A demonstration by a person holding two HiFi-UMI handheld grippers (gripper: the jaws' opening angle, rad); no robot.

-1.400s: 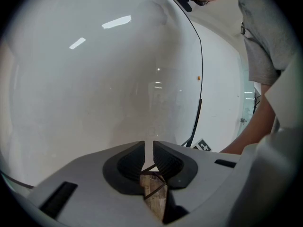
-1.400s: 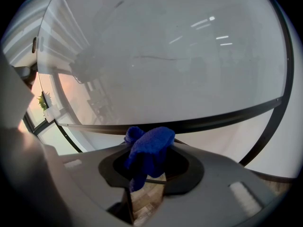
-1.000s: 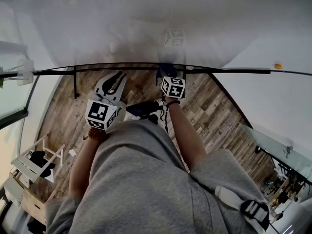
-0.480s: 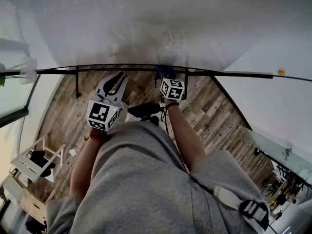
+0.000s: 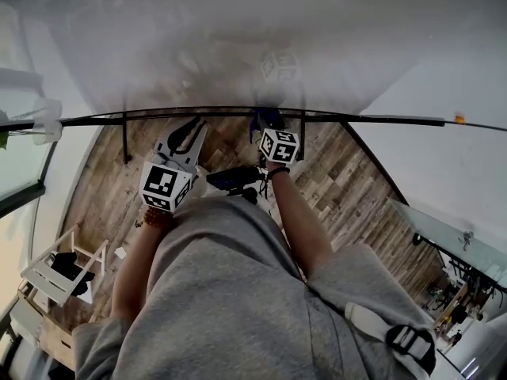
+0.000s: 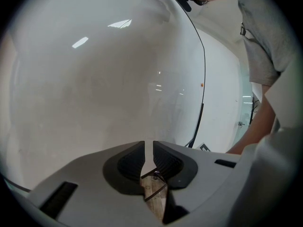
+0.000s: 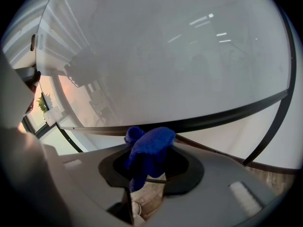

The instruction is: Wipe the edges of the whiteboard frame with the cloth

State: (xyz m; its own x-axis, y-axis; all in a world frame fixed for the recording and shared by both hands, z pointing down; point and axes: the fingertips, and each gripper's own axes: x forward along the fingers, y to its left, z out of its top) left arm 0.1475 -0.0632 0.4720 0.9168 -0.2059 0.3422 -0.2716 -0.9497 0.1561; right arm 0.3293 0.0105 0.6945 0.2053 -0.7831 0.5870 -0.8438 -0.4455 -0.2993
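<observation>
Whiteboard [image 5: 238, 38] fills the background; right gripper [image 7: 149, 167], reaching forward, clamps a blue cloth [image 7: 150, 148] against the black frame [image 7: 227, 115], cloth covering its tips. Left gripper [image 6: 148, 157] hovers alongside, jaws closed, empty.

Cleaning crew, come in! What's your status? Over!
Left gripper shut, empty. Right gripper shut on blue fuzzy cloth, cloth at thin black whiteboard frame. Nothing seen in the way.

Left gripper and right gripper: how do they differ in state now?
The left gripper is nearly shut and empty; the right gripper clamps a blue cloth. The right gripper holds its cloth by the black whiteboard frame; the left gripper wipes nothing. Both face the whiteboard.
</observation>
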